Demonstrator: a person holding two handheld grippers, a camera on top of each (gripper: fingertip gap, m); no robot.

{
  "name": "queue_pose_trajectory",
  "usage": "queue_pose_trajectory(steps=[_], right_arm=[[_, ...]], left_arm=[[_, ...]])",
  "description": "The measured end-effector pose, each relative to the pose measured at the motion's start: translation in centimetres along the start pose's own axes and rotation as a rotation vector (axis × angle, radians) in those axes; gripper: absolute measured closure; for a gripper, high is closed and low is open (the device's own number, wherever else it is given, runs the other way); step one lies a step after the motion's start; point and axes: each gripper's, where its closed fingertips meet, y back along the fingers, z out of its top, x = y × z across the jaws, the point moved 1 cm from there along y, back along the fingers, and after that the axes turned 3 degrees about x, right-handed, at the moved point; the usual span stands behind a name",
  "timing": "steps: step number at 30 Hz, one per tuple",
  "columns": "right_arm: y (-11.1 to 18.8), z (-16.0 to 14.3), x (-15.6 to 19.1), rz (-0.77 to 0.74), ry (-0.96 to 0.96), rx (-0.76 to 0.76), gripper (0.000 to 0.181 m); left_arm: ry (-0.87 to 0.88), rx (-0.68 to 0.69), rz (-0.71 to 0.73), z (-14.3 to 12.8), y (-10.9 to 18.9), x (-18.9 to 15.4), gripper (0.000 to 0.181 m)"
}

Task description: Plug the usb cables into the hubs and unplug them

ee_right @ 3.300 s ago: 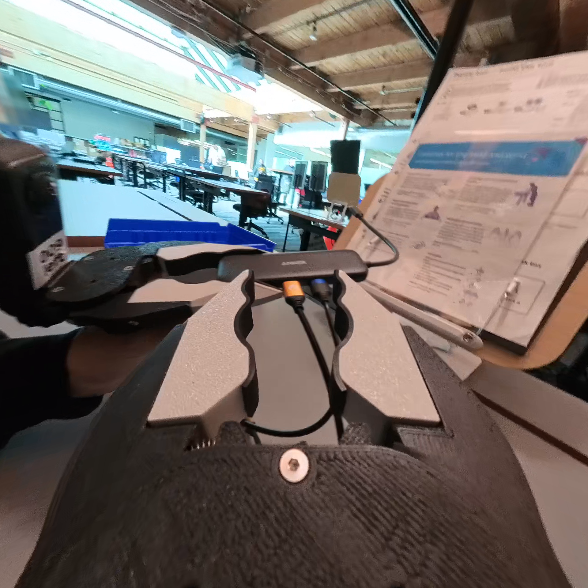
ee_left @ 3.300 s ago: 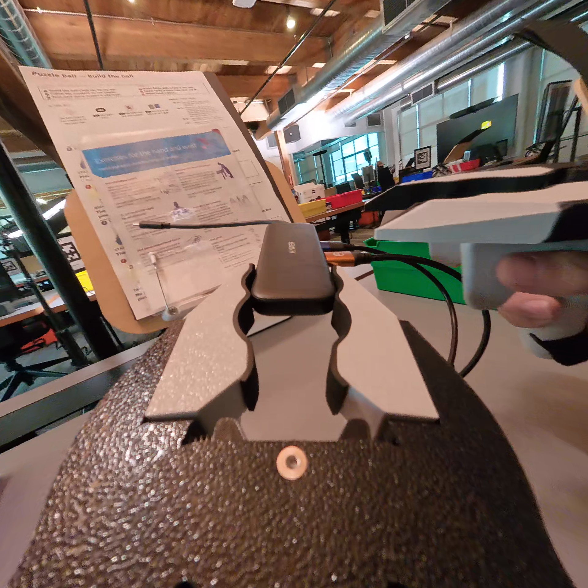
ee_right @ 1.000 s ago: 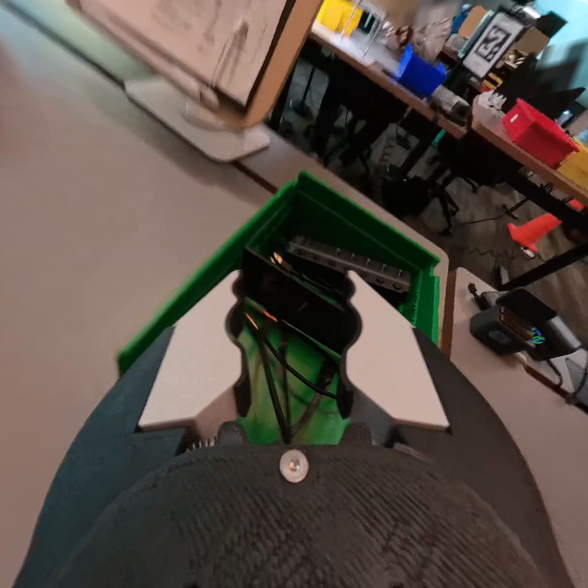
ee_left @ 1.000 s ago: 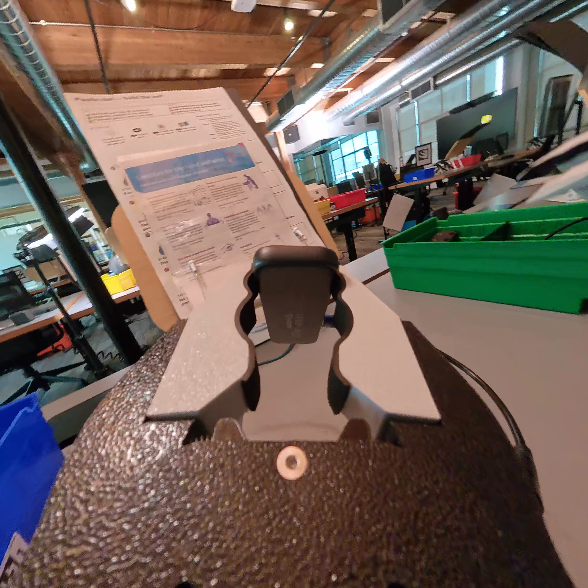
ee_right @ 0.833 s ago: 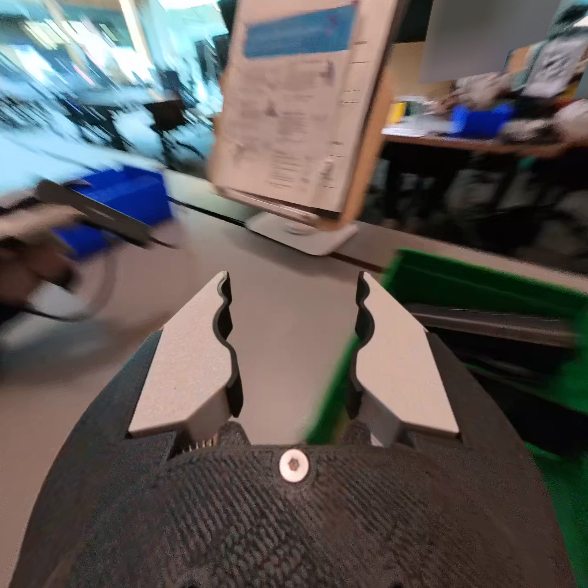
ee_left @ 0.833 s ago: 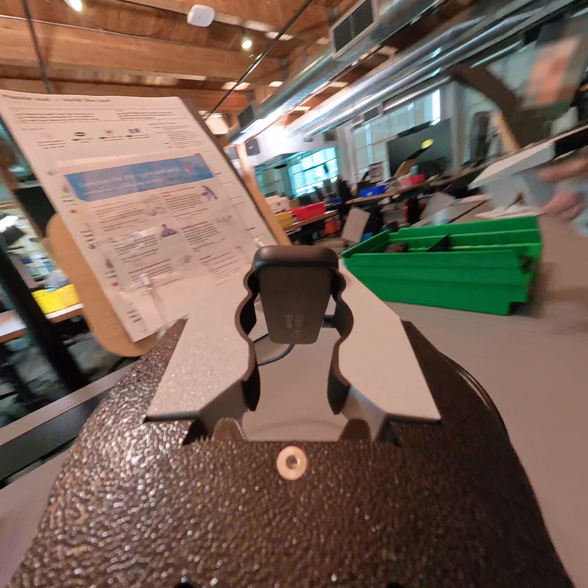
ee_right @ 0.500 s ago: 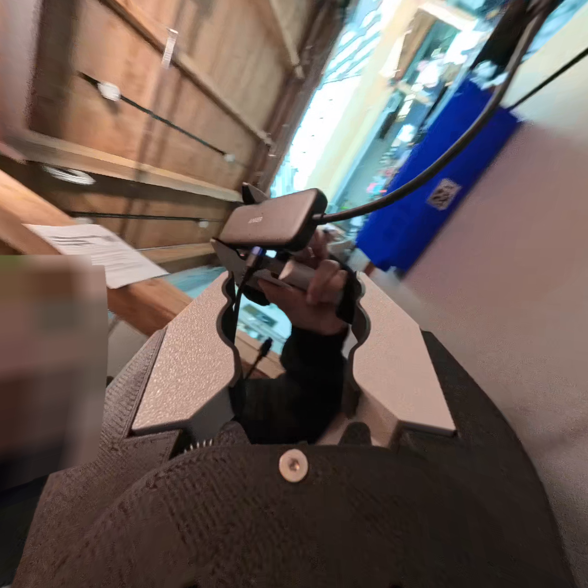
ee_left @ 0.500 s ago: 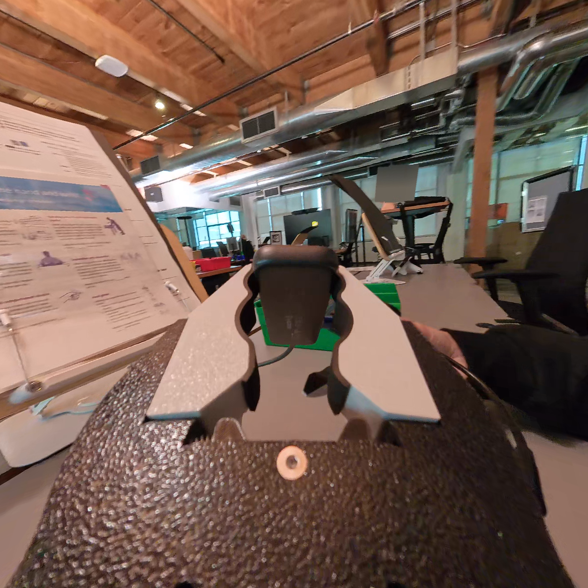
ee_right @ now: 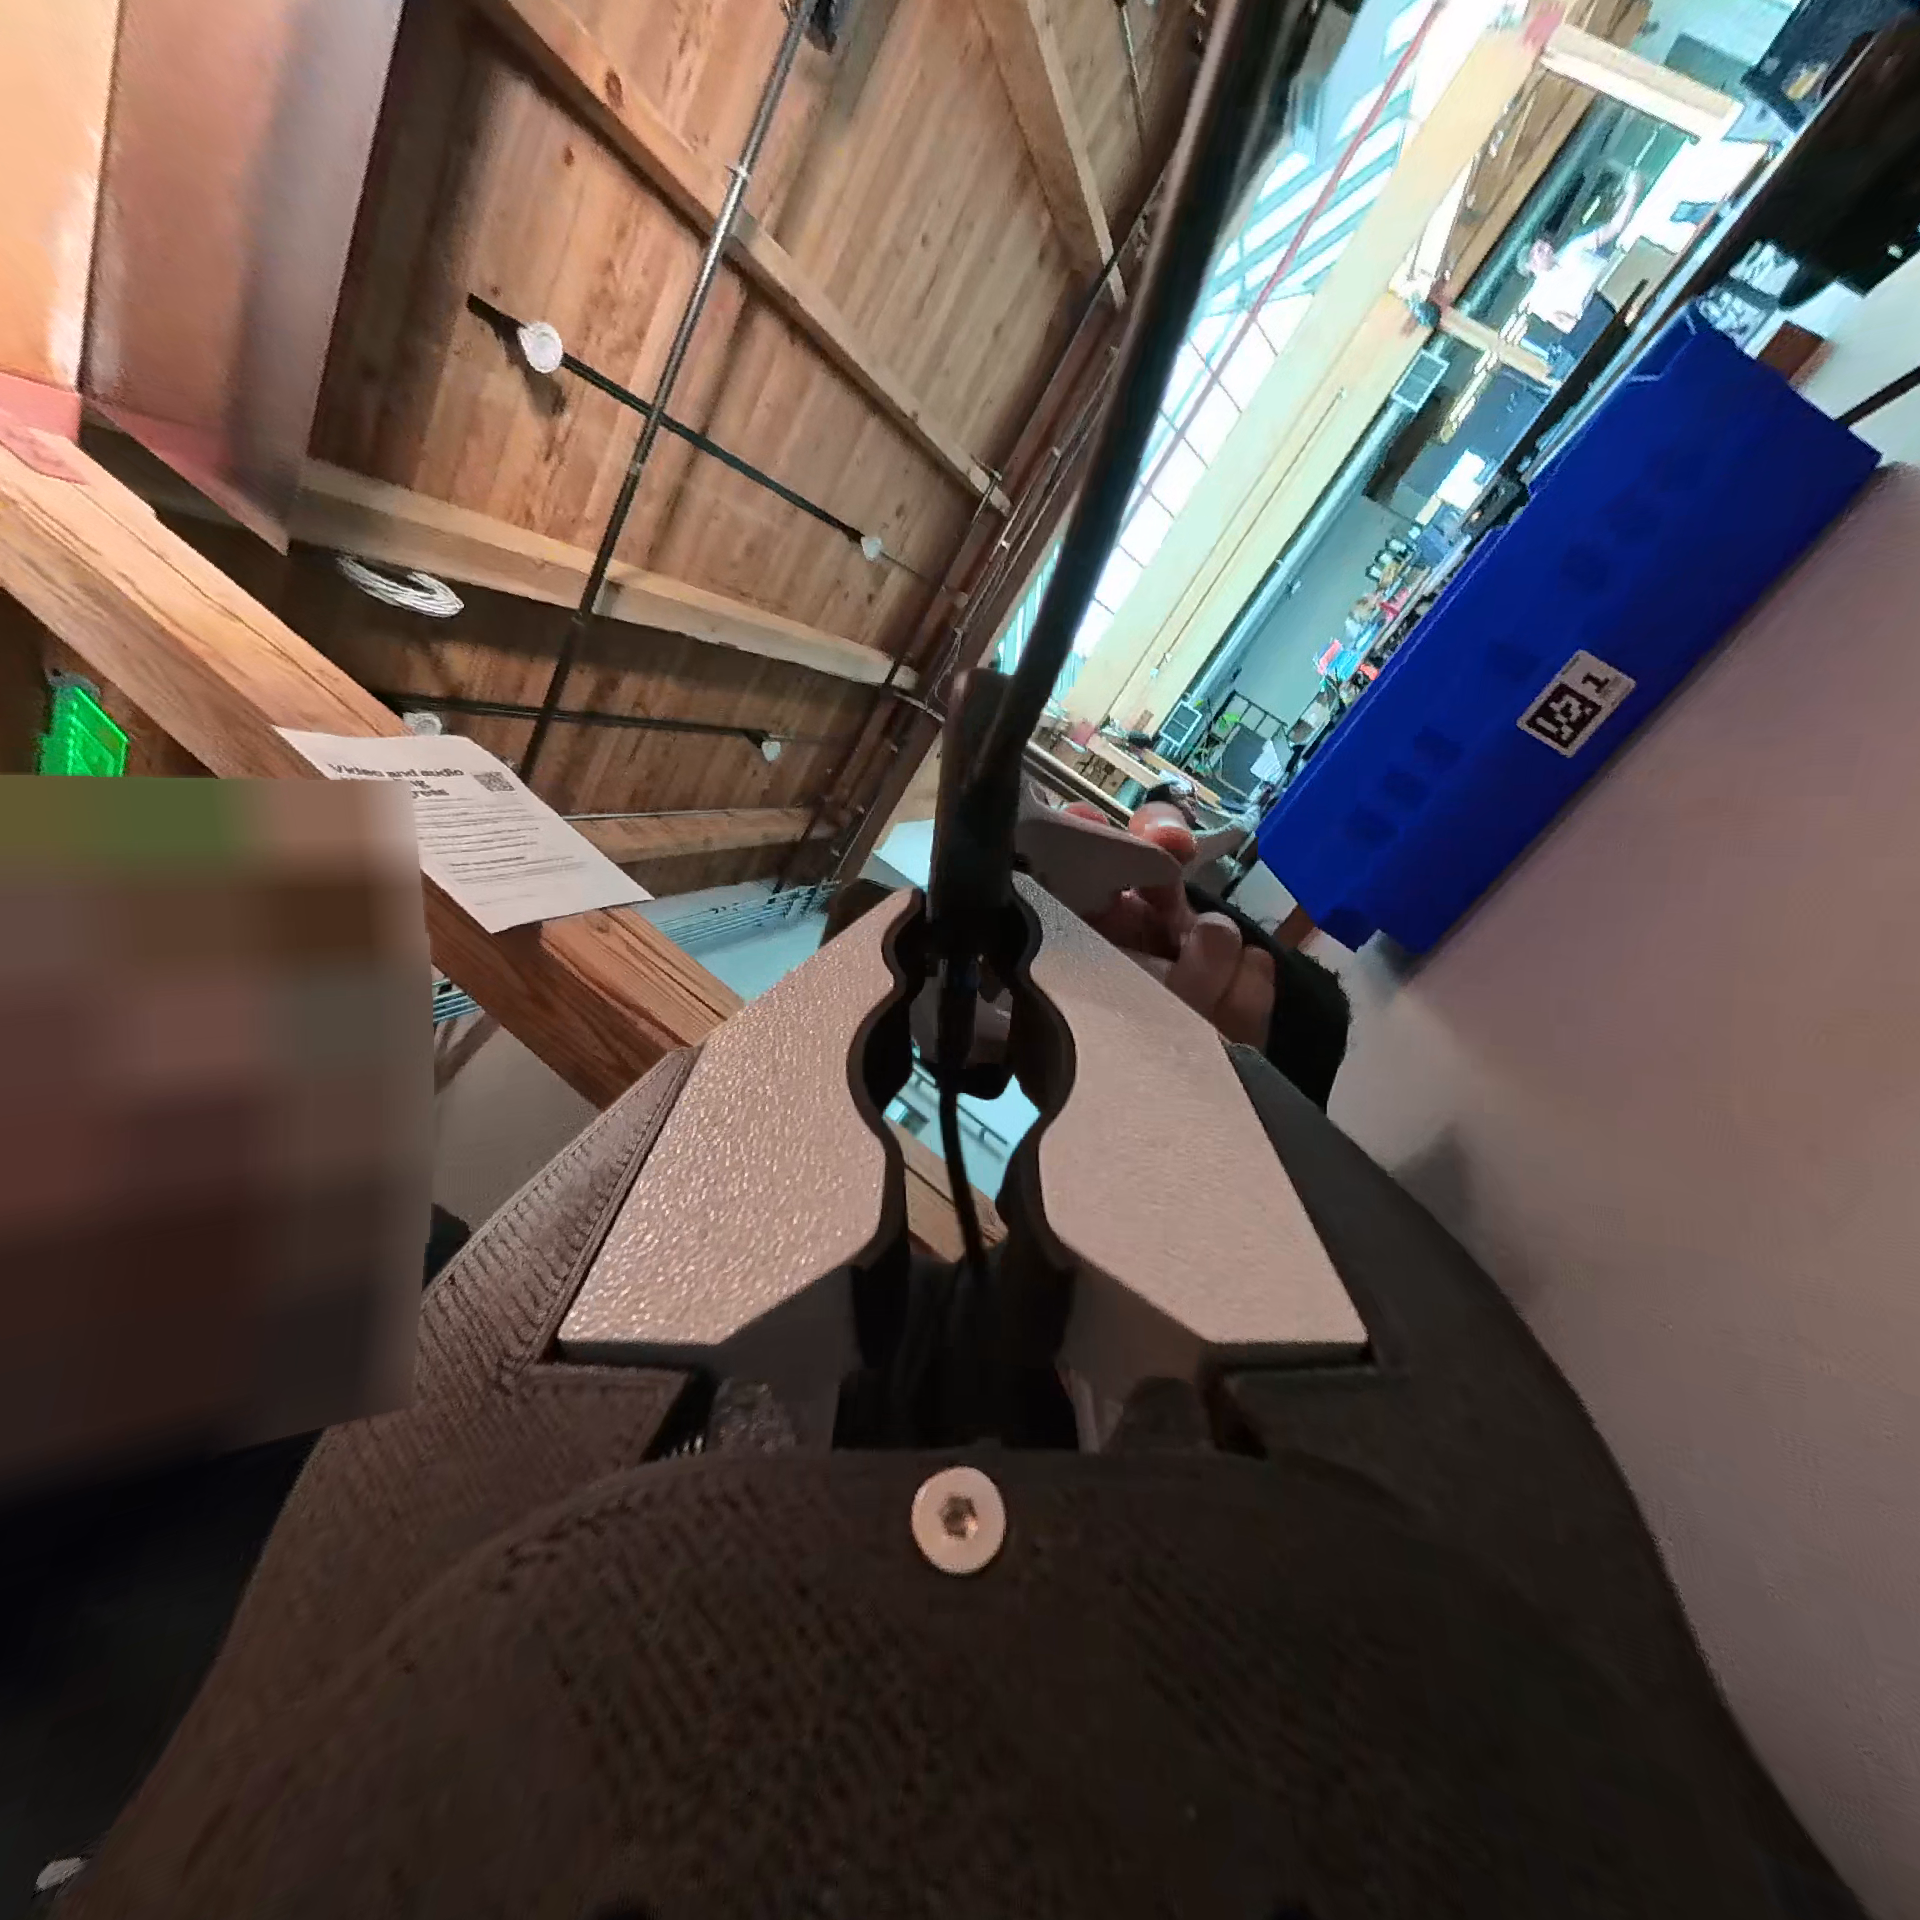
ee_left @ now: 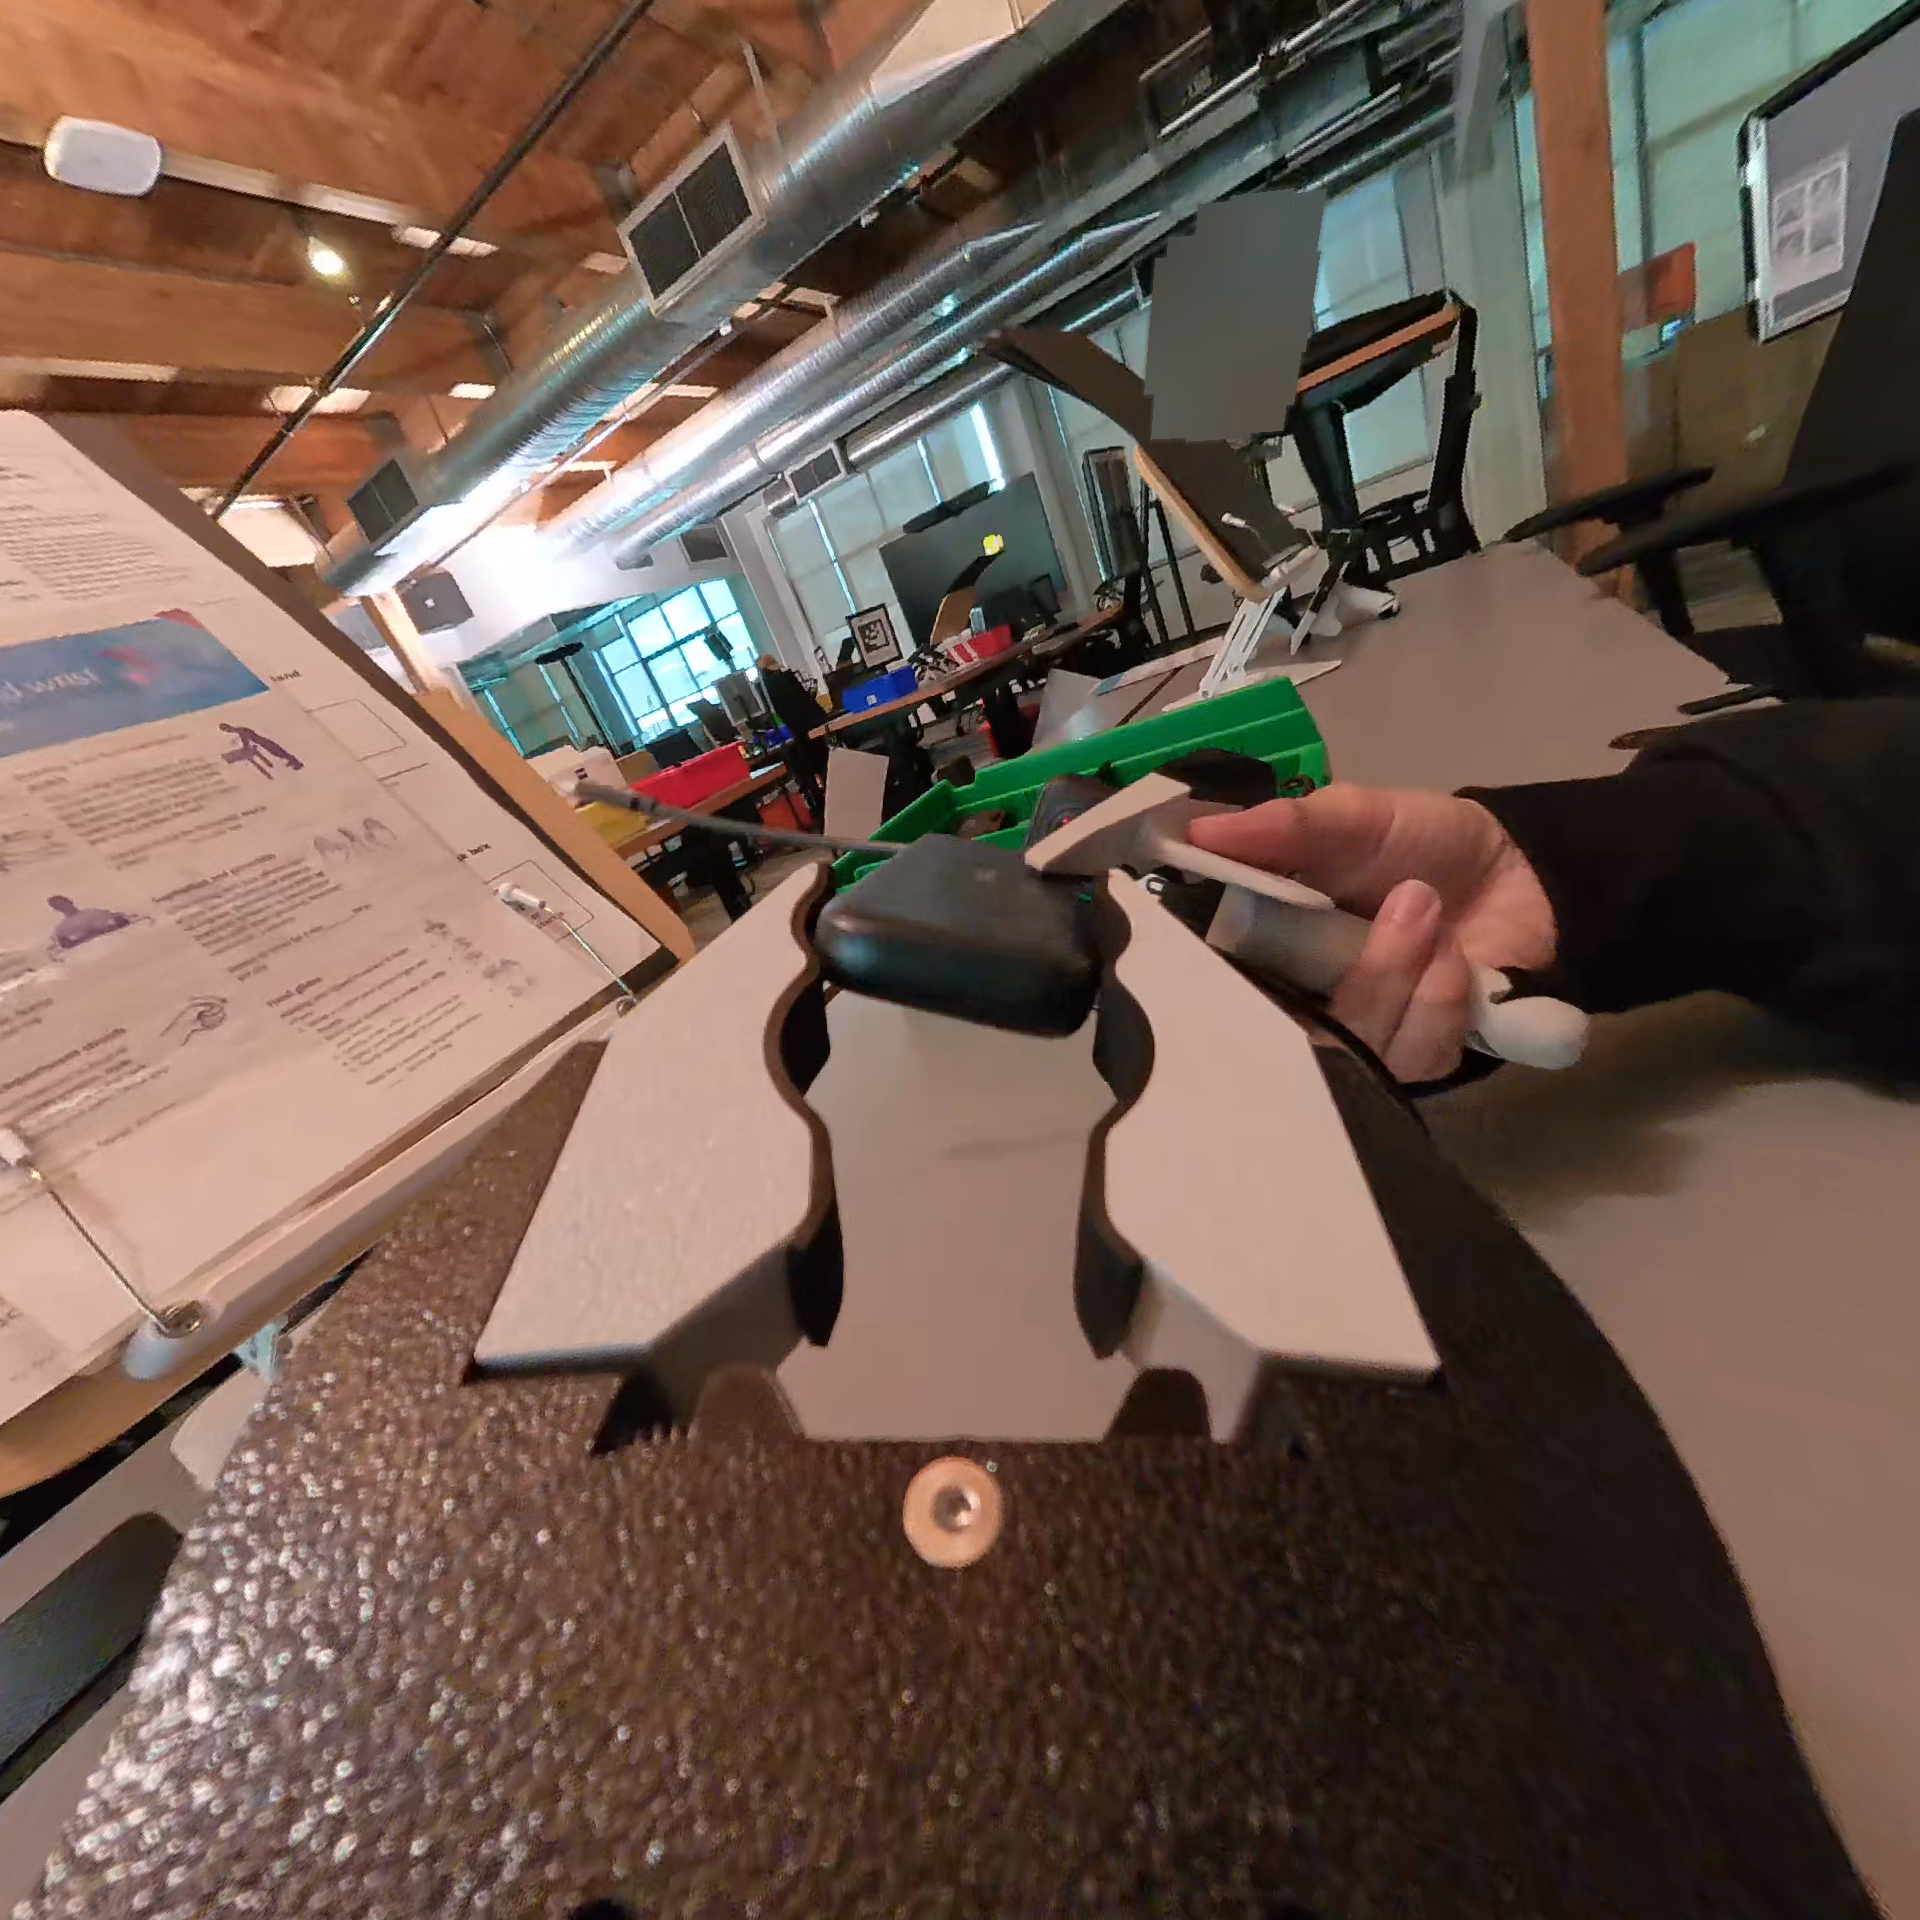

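Mid-task, likely unplugging: left tongs [ee_left: 956, 966] clamped narrow on hub [ee_left: 951, 940]; right tongs [ee_right: 961, 971] pinched on blue-tipped plug [ee_right: 961, 997] at hub's edge; cable still seated.

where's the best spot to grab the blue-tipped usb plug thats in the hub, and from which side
Take the plug by its short rigid shell just below the hub, not by the thin cable. Come along the cable's line, fingers either side. The right gripper seems closed there, while the left gripper clamps the hub's end.
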Motion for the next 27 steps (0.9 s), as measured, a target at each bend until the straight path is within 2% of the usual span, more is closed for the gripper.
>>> queue_pose_trajectory(steps=[6, 9, 15, 18, 20, 22, 24, 27], right_arm=[[0.1, -1.0, -0.2, -0.052, 0.008, 0.089, 0.171], [0.2, -1.3, -0.3, -0.064, 0.001, 0.111, 0.170], [0.6, -1.1, -0.6, -0.065, -0.017, 0.095, 0.171], [0.9, -0.3, -1.1, -0.089, 0.016, 0.049, 0.170], [1.0, 0.3, -1.7, -0.169, 0.109, 0.028, 0.164], [0.9, 0.3, -2.4, -0.299, 0.280, 0.067, 0.143], [0.9, 0.3, -2.9, -0.431, 0.489, 0.119, 0.129], [0.6, 1.4, -2.2, -0.532, 0.731, 0.047, 0.129]], left_arm=[[-0.144, 0.113, 0.004, -1.4, -0.4, -0.7, 0.124], [-0.192, 0.144, -0.004, -1.7, -0.6, -1.1, 0.128], [-0.186, 0.183, 0.009, -2.4, -0.9, -1.0, 0.129], [-0.138, 0.265, 0.043, -3.3, -1.4, -0.5, 0.129], [-0.101, 0.284, 0.082, -3.6, -1.6, 0.0, 0.129], [-0.090, 0.310, 0.143, -3.9, -1.4, 1.0, 0.129], [-0.072, 0.330, 0.244, -4.3, -0.9, 2.6, 0.130], [0.002, 0.307, 0.367, -4.2, 0.0, 4.7, 0.130]])
